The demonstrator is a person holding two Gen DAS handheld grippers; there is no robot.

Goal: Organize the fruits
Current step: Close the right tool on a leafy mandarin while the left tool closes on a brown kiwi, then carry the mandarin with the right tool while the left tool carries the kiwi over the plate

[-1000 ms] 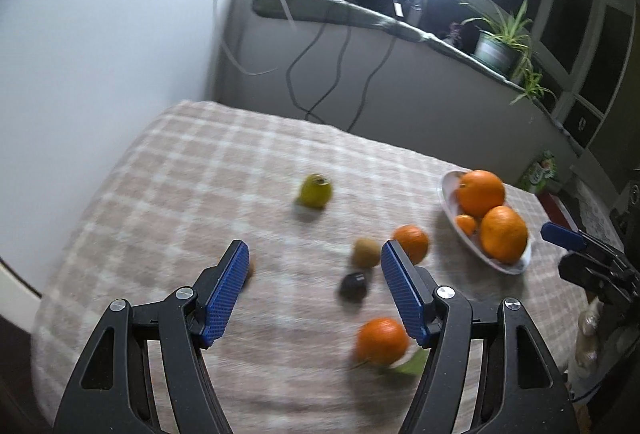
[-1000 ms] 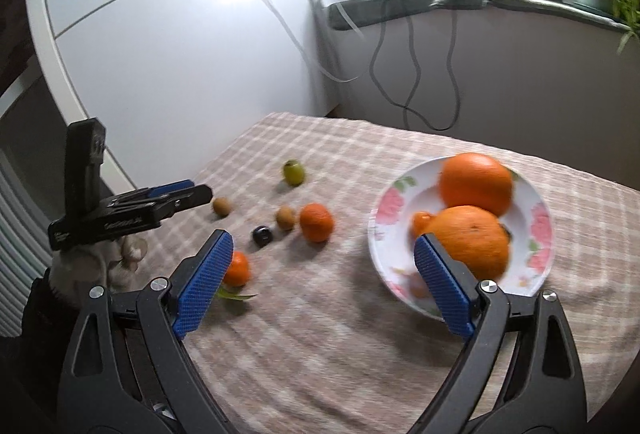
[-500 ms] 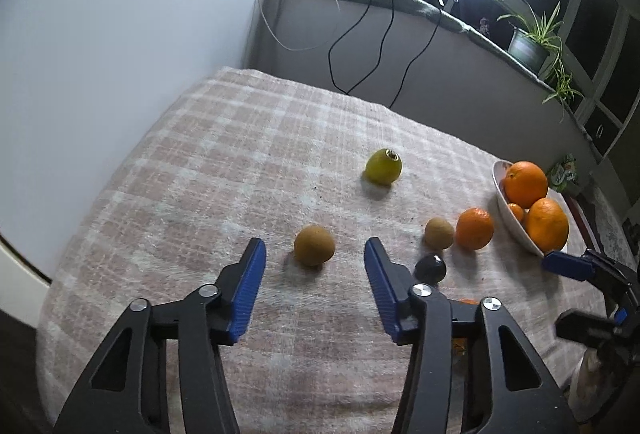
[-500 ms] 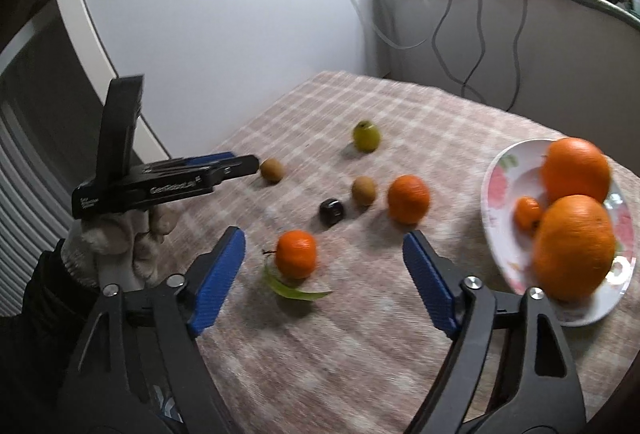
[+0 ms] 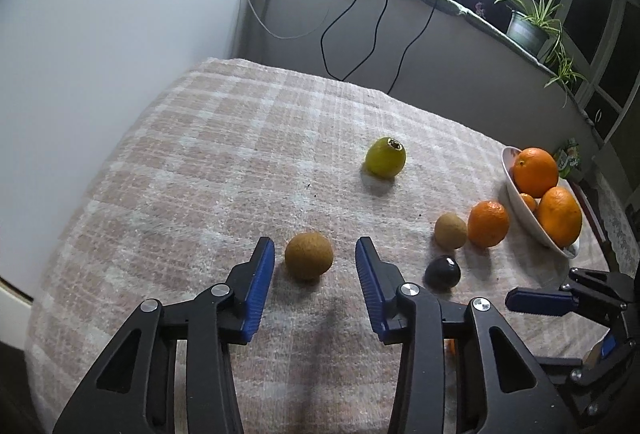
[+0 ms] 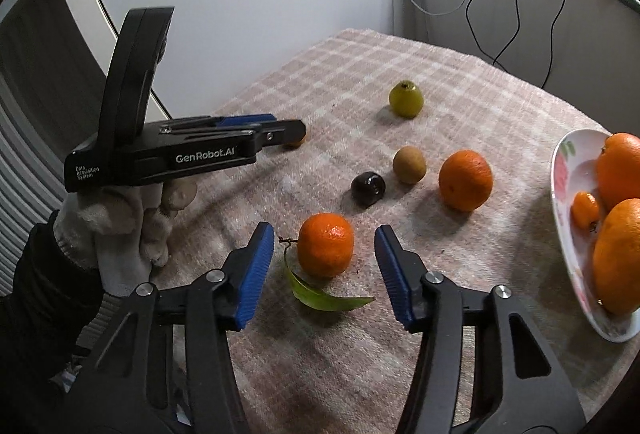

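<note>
My left gripper (image 5: 315, 258) straddles a brown kiwi (image 5: 308, 255) on the checked cloth; its jaws are closing, with a gap left on both sides of the fruit. My right gripper (image 6: 324, 248) brackets a small tangerine (image 6: 325, 244) with a green leaf (image 6: 325, 294); its jaws are closing too, and the pads stand clear of the peel. A white flowered plate (image 6: 570, 218) at the right carries two big oranges and a tiny one. Loose on the cloth lie an orange (image 6: 465, 180), a second kiwi (image 6: 409, 165), a dark fruit (image 6: 368, 188) and a green fruit (image 6: 406, 99).
The table's cloth (image 5: 208, 154) ends at a white wall on the left and a grey ledge with cables (image 5: 360, 22) behind. A gloved hand (image 6: 132, 230) holds the left gripper body (image 6: 160, 150). A potted plant (image 5: 532, 22) sits on the sill.
Both grippers dropped closer to the table and narrowed. The left swung left onto the brown kiwi; the right swung left, away from the plate, onto the leafed tangerine.
</note>
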